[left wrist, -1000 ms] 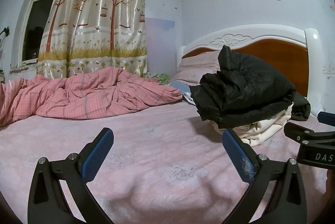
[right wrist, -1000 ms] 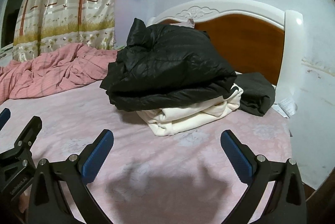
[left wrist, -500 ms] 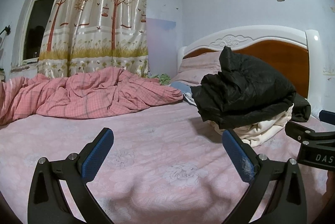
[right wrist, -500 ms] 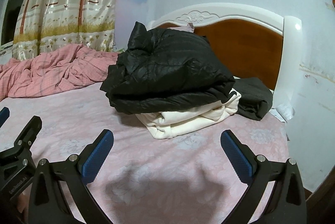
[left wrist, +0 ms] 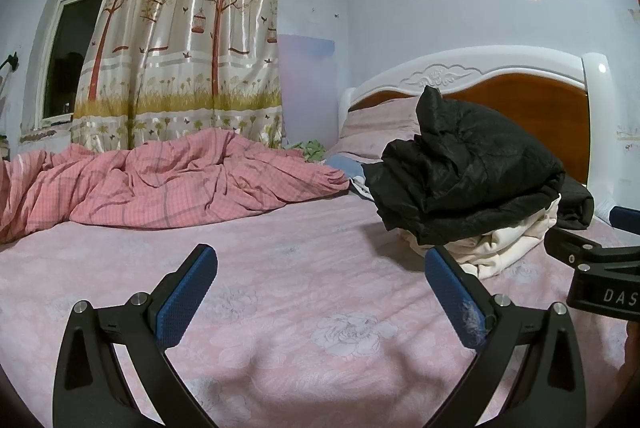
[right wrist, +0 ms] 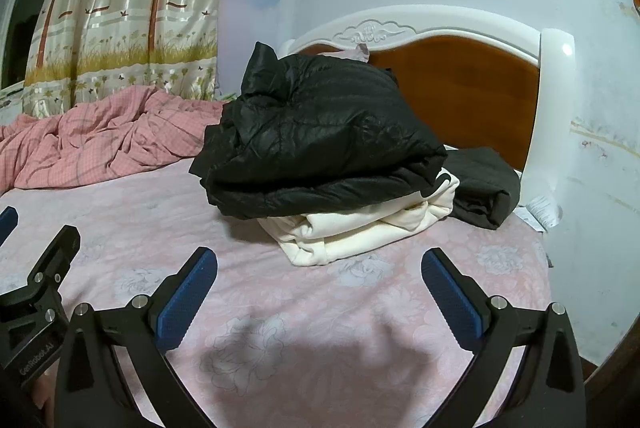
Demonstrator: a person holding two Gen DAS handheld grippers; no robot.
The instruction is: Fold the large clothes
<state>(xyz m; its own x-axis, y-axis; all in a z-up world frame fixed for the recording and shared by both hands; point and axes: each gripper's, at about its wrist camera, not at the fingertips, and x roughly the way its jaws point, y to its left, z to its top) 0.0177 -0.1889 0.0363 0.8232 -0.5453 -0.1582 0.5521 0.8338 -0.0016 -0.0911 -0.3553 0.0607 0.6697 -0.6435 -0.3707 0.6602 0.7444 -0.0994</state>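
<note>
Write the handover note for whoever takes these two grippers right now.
Left gripper: jaws open, empty, above the pink sheet.
Right gripper: jaws open, empty, facing the pile.
Clothes: black jacket lies folded on top of a cream garment; a dark folded piece sits beside them near the headboard.
Done: these three look folded.
Left: no unfolded garment shows here; the pink quilt lies rumpled by the curtain.
</note>
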